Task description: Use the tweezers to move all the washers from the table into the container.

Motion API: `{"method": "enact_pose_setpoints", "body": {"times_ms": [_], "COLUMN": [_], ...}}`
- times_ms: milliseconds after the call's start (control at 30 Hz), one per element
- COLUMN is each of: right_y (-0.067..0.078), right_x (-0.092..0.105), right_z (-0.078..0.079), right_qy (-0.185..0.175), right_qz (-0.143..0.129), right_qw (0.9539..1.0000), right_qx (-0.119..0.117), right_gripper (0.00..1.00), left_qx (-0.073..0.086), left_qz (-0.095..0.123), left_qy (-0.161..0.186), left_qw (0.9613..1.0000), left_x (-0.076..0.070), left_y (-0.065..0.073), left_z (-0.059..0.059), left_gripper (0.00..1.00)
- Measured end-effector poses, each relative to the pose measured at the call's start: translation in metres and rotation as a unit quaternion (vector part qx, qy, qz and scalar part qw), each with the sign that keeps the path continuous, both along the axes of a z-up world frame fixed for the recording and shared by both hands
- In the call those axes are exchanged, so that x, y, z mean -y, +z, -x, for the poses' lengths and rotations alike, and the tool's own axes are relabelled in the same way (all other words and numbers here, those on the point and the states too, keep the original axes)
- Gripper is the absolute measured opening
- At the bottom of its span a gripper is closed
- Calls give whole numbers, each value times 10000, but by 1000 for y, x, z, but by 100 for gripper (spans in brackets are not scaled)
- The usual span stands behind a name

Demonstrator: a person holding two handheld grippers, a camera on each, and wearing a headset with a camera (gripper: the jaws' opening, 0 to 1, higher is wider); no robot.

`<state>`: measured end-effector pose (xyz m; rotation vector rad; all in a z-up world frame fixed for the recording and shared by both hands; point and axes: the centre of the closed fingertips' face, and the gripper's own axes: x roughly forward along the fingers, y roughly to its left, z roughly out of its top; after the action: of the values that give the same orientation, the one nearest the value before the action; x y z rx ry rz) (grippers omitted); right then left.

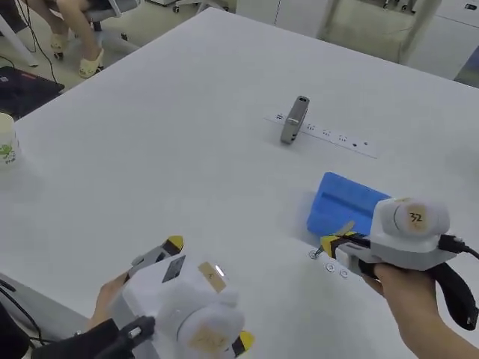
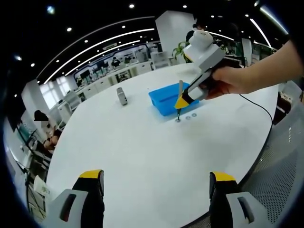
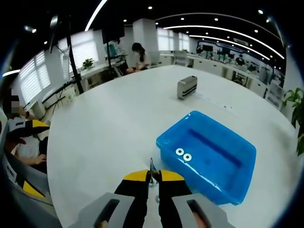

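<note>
White surface [image 1: 187,149], head view looking down on it.

Right gripper [image 1: 334,244] at the near edge of the blue container [image 1: 340,203], in the person's hand. Jaws drawn in, clamped on the tweezers [image 3: 151,167], w/ thin metal legs sticking out btwn the yellow tips. Left gripper view: tweezers tip angled down, at or touching the leftmost of three washers [image 2: 178,120] lying in a short row on the surface, just beside the container. Can't tell if the tip has hold of it.

Head view: same three washers by the container's near corner, close together, flat. Right gripper view: two more washers [image 3: 179,152] in the container, side by side on its floor near the wall closest to the gripper.

Left gripper [image 2: 156,178] low at the near-left of the surface, well apart from the container. Jaws wide apart, nothing btwn them, bare surface ahead.

Beyond the container: small grey block [image 1: 294,120] standing on edge, resting across one end of a flat pale strip [image 1: 337,137] w/ small dark marks. Paper cup [image 1: 6,143] at the far-left edge of the surface.

Bkgd: seated people, other desks, ceiling lights.
</note>
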<state>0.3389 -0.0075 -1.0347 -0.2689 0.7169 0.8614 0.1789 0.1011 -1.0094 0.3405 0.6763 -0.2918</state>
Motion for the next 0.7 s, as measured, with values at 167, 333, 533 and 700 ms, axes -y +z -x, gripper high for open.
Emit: {"method": "enact_pose_setpoints", "body": {"times_ms": [167, 333, 533, 700], "right_y": [0, 0, 1, 4], "right_x": [-2, -3, -1, 1], "right_z": [1, 2, 3, 3], "right_qy": [42, 65, 29, -31], "right_qz": [87, 164, 142, 100], "right_qw": [10000, 9998, 9999, 9999], "right_qx": [16, -17, -68, -79], "right_gripper": [3, 3, 3, 3], "left_qx": [18, 30, 26, 21], "left_qz": [9, 9, 18, 7], "left_qy": [13, 12, 19, 11], "left_qw": [10000, 10000, 10000, 10000], "left_x": [0, 0, -1, 0], "left_y": [1, 1, 1, 1], "left_z": [0, 0, 0, 0], "left_gripper": [94, 94, 94, 94]}}
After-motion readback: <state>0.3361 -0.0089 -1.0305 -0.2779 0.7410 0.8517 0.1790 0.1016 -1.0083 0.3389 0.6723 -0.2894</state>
